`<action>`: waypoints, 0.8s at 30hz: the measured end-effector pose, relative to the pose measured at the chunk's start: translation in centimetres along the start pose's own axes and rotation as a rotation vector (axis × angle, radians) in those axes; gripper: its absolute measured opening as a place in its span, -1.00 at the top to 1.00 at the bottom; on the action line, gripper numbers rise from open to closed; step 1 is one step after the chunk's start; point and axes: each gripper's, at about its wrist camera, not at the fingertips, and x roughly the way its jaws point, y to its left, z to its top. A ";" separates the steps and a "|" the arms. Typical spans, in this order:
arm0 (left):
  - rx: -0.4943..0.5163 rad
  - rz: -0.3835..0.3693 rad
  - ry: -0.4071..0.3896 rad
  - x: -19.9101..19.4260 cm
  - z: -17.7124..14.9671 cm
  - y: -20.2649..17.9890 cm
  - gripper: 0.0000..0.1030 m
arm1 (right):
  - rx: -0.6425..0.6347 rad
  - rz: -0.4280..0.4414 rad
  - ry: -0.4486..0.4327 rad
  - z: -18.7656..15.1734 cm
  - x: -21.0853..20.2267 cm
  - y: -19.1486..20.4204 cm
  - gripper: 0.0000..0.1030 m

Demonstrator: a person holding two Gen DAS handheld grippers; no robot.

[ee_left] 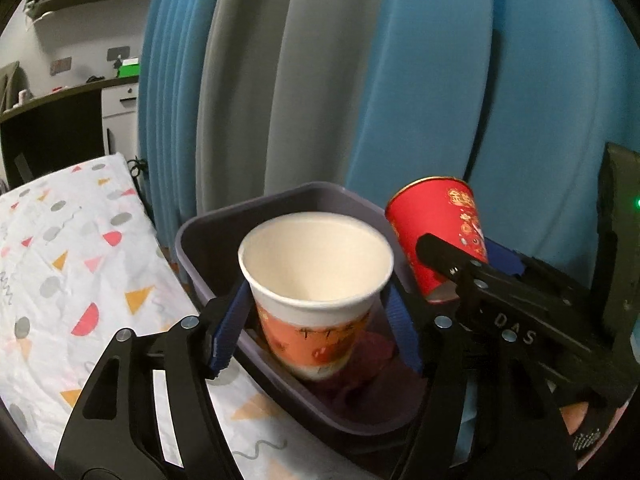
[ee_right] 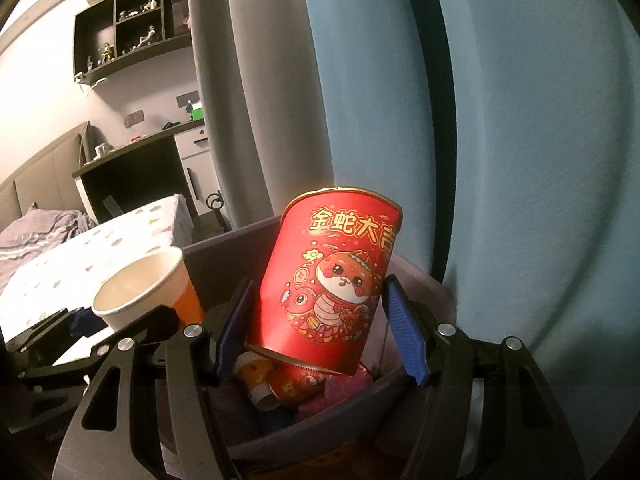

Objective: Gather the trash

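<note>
- Left gripper [ee_left: 316,290] points forward and down, jaws spread wide, and its blue pads [ee_left: 224,332] stand off both sides of the white cup [ee_left: 316,264] between them: no grip there.
- Right gripper [ee_right: 319,282] sits just to the right of it, tilted down much the same, pad tips [ee_right: 402,328] pressed against the red cup [ee_right: 328,280], which leans to the right.
- Both grippers are side by side and close together.

Left gripper [ee_left: 310,328]: black plastic frame w/ cut-out slots, silver screw heads showing at the pivots, ribbed blue pads [ee_left: 226,334] lining the fingers. Right gripper [ee_right: 320,334] is looking identical; its black body is showing white "DAS" lettering, plus a green LED glowing behind.
</note>
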 end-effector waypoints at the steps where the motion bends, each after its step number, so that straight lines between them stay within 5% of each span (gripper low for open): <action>1: 0.001 0.004 0.003 0.0 -0.1 0.1 -0.40 | 0.000 0.000 0.001 0.1 0.1 0.0 -0.24; 7: -0.020 0.041 -0.003 -1.1 -0.6 0.9 -0.63 | 0.000 0.015 0.004 0.2 0.5 0.4 -0.25; 9: -0.025 0.067 -0.011 -1.9 -0.7 1.3 -0.70 | -0.001 0.022 0.003 0.1 0.5 0.6 -0.40; 13: -0.025 0.189 -0.041 -4.5 -1.2 2.3 -0.84 | -0.013 0.037 -0.013 0.1 -0.2 1.2 -0.44; 18: -0.021 0.356 -0.114 -9.1 -2.1 2.7 -0.88 | -0.060 0.042 -0.065 -0.4 -3.1 2.9 -0.72; 24: -0.040 0.444 -0.149 -13.8 -3.4 3.2 -0.88 | -0.116 0.050 -0.112 -1.5 -6.8 5.6 -0.89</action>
